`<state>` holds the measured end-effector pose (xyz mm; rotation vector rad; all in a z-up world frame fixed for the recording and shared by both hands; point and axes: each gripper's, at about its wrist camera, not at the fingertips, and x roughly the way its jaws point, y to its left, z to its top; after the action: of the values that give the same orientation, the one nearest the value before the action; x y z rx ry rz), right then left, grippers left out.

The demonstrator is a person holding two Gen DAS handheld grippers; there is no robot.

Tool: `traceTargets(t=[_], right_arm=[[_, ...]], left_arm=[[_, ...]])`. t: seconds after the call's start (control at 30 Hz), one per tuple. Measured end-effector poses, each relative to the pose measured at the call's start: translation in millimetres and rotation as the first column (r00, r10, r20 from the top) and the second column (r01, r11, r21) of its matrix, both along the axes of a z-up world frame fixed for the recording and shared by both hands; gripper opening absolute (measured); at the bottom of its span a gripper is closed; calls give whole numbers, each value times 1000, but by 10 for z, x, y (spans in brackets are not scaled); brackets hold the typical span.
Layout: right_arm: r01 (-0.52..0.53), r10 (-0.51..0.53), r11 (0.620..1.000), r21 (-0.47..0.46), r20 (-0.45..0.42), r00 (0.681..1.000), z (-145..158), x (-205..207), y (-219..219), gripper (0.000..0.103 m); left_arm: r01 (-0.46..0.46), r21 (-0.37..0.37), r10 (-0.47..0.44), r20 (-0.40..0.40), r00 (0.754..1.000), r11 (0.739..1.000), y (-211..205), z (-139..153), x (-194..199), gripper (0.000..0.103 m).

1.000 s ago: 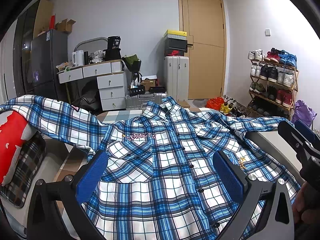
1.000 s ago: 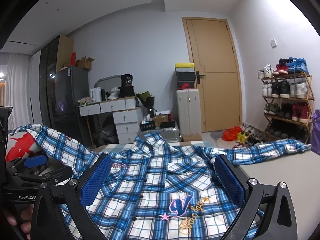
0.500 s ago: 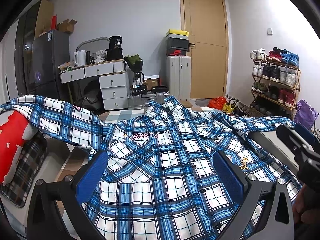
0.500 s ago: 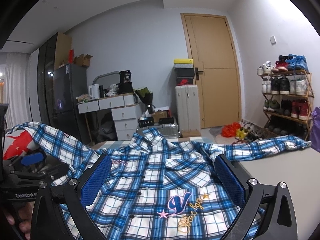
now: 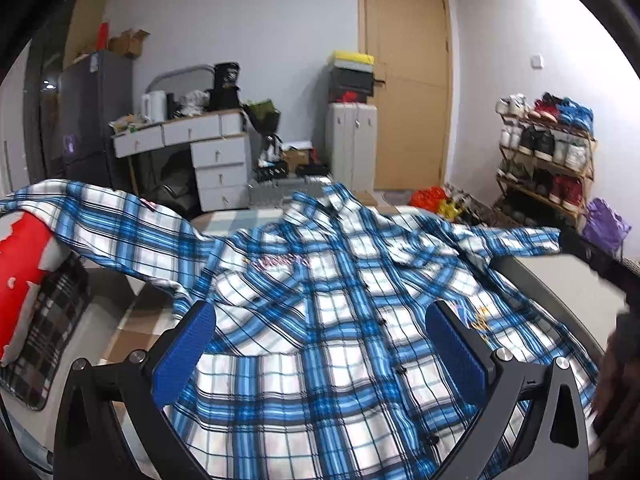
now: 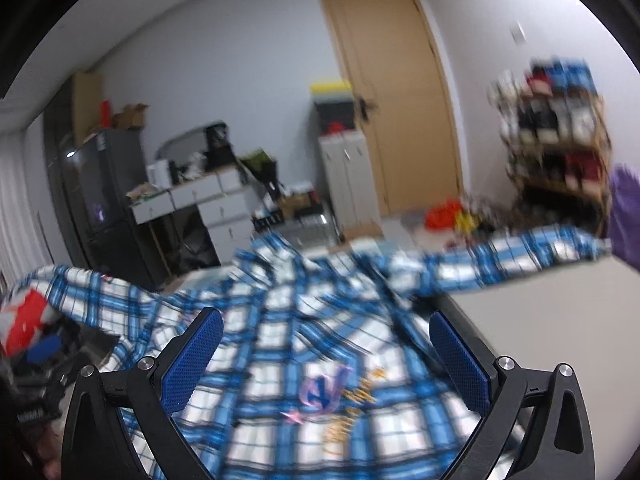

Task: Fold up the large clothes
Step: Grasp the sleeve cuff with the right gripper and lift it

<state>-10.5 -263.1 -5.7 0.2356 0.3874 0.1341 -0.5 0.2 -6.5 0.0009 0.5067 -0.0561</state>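
A blue and white plaid shirt lies spread face up on a grey surface, buttoned, collar at the far end, sleeves out to both sides. My left gripper hovers open over its lower left half, blue pads wide apart with nothing between them. The right gripper is open above the shirt near the embroidered V logo; that view is blurred by motion. The right gripper's body shows at the right edge of the left wrist view, and the left one at the left edge of the right wrist view.
A red and white cushion and a dark plaid cushion lie under the left sleeve. Beyond the surface stand a white drawer desk, a dark fridge, a white suitcase, a wooden door and a shoe rack.
Both grippers tipped downward and moved a little closer over the shirt; the right wrist view swung and blurred. Both stayed open, and the shirt has not moved.
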Motion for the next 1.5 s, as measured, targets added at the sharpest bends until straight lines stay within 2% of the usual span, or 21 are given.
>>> traceTargets(t=[0.17,0.27,0.33,0.47,0.53,0.63,0.73,0.77,0.83,0.87,0.97,1.03,1.07,1.1,1.13,1.17,1.2,1.23,1.27,1.4,1.5], right_arm=[[122,-120,993,-4,-198,973,-118,365,-1020,103],[207,-198,978,-1,-303,932,-205,581,-1721,103],[305,-285,952,-1,-356,890,-267,710,-2237,103],[414,-338,906,94,-428,838,-400,963,-3105,103],[462,-335,865,197,-460,822,-499,1102,-3503,103],[468,-306,837,282,-468,829,-606,1289,-3780,103],[500,-318,816,290,-497,807,-693,1497,-3891,102],[507,-322,815,279,-510,798,-718,1574,-3910,100],[559,-399,815,155,-549,734,-741,1709,-3938,100],[565,-413,816,126,-556,721,-749,1743,-3985,100],[575,-442,813,94,-544,713,-783,1864,-4035,98],[589,-462,805,65,-555,692,-820,1963,-4061,89],[595,-473,803,44,-561,680,-844,1995,-4080,78],[609,-506,793,-8,-565,652,-860,2027,-4055,69],[612,-524,790,-36,-558,644,-865,2044,-4038,65],[610,-536,791,-54,-542,647,-849,2056,-4000,52],[609,-550,790,-68,-519,654,-830,2081,-3970,21],[612,-580,782,-115,-492,649,-799,2083,-3930,4],[608,-594,781,-144,-474,650,-781,2089,-3907,4],[592,-579,798,-114,-416,701,-637,2038,-3858,4],[592,-595,796,-127,-343,727,-346,1992,-3775,4]], left_arm=[[44,17,-43,-27,999,999,-138,-50,51,102],[73,10,-72,-65,995,997,-211,-99,104,102],[89,15,-87,-86,992,996,-258,-139,129,102],[104,44,-99,-114,989,994,-314,-215,172,102],[105,65,-96,-130,987,992,-318,-266,207,102],[99,102,-82,-158,984,990,-313,-348,268,102],[96,120,-72,-185,980,988,-341,-418,346,102],[94,125,-69,-191,979,988,-347,-434,363,102],[92,139,-63,-203,977,986,-359,-471,385,102],[95,143,-63,-209,976,985,-372,-485,395,102],[102,142,-68,-224,972,985,-395,-504,416,102],[106,149,-70,-232,970,983,-408,-517,421,102],[107,152,-69,-237,969,983,-413,-524,426,102],[108,153,-69,-241,968,982,-414,-531,438,102],[110,152,-70,-247,966,982,-414,-537,446,102],[110,151,-70,-249,966,983,-418,-543,456,102],[109,148,-70,-251,965,983,-415,-540,454,102],[109,147,-70,-250,966,983,-412,-533,446,102],[109,147,-70,-247,966,983,-410,-527,434,102],[108,149,-71,-236,969,983,-413,-506,428,102],[107,145,-72,-228,971,984,-400,-481,417,102]])
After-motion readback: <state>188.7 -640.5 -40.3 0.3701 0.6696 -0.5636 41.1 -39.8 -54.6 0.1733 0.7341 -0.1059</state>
